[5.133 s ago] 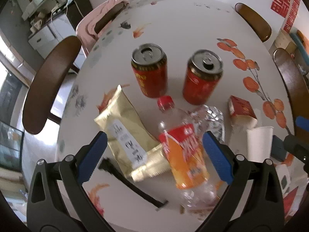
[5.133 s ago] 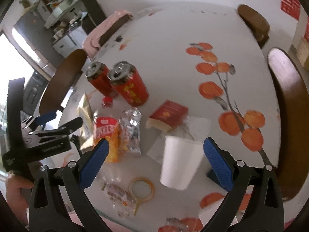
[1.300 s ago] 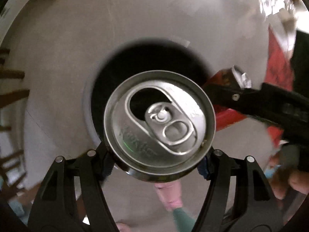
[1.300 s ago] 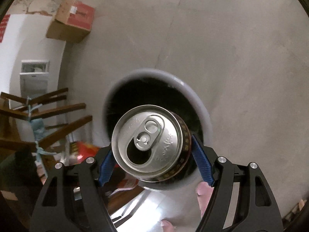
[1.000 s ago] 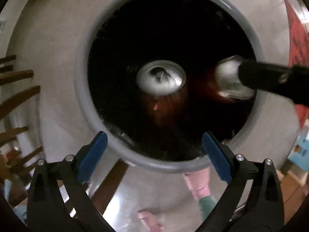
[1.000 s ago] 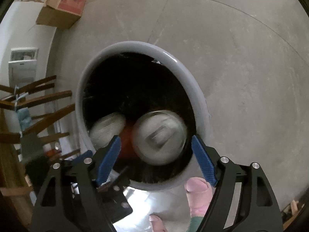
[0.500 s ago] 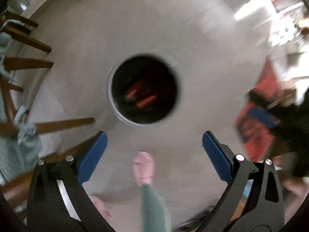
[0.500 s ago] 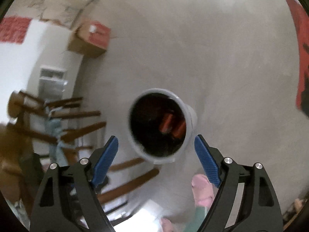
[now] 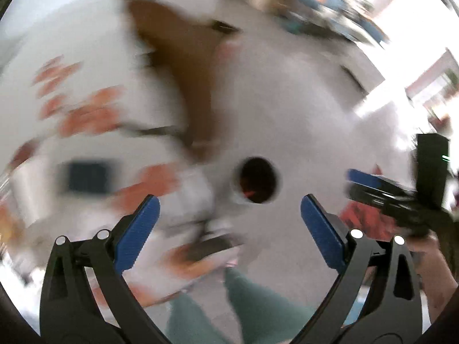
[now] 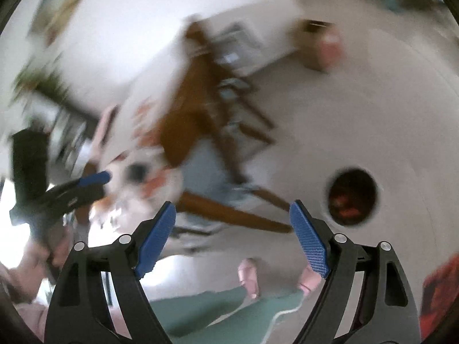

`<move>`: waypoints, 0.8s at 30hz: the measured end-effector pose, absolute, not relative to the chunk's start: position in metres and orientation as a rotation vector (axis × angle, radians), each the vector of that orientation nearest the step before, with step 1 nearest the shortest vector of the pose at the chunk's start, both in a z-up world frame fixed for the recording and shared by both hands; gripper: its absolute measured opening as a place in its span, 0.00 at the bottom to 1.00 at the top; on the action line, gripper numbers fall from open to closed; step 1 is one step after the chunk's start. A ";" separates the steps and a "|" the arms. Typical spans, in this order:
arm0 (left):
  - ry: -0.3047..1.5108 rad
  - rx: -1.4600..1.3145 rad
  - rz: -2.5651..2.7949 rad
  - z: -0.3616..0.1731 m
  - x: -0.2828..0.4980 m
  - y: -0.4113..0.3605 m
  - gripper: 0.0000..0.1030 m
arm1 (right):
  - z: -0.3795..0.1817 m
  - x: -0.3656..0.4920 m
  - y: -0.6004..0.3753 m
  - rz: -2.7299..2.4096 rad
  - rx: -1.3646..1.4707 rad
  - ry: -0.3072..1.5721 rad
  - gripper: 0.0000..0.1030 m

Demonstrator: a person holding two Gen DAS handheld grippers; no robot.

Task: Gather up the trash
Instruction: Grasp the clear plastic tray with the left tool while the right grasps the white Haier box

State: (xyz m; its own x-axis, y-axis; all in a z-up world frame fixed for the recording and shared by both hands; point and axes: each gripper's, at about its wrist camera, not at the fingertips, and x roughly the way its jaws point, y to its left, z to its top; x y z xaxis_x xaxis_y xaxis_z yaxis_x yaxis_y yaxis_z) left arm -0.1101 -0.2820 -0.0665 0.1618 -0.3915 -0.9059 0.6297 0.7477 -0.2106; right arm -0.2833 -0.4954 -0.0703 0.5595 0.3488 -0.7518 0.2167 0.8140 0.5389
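Observation:
Both views are motion-blurred. The round grey trash bin (image 9: 233, 185) stands on the floor far below, with red cans (image 9: 249, 192) dimly visible inside its dark opening. It also shows in the right wrist view (image 10: 381, 197), with the cans (image 10: 348, 206) inside. My left gripper (image 9: 229, 223) is open and empty, high above the bin. My right gripper (image 10: 232, 238) is open and empty. The right gripper also shows at the right edge of the left wrist view (image 9: 381, 186), and the left gripper at the left of the right wrist view (image 10: 86, 183).
The white table with orange flower print (image 9: 86, 120) is blurred at the left, with a dark square object (image 9: 87, 176) on it. A brown wooden chair (image 10: 195, 120) stands between table and bin. The person's legs and pink slippers (image 10: 248, 276) are below.
Both cans were dropped from the grippers into the bin about a second ago. Both grippers have since risen well above the bin and swung towards the table, open and empty.

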 end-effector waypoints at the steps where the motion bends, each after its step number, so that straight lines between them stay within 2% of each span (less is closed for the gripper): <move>1: 1.199 0.230 -0.693 -0.066 -0.104 -0.261 0.93 | -0.064 -0.273 -0.474 0.131 0.629 0.991 0.80; 5: 1.225 0.164 -0.531 -0.069 -0.079 -0.162 0.93 | -0.058 -0.222 -0.389 0.300 0.553 1.042 0.80; 9: 1.296 0.125 -0.466 -0.089 -0.069 -0.104 0.93 | -0.071 -0.174 -0.331 0.385 0.419 1.121 0.80; 15: 1.332 0.104 -0.521 -0.101 -0.075 -0.108 0.93 | -0.097 -0.148 -0.283 0.433 0.224 1.230 0.79; 24: 1.368 0.142 -0.466 -0.140 -0.080 -0.115 0.93 | -0.125 -0.143 -0.266 0.496 0.048 1.267 0.79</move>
State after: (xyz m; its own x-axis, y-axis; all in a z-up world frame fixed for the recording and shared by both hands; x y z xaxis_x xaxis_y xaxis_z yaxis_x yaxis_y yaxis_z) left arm -0.0795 -0.1149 -0.1404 0.1264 -0.2371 -0.9632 0.4001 0.9007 -0.1692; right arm -0.1426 -0.2663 -0.1250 0.2087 0.3819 -0.9003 -0.3304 0.8940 0.3027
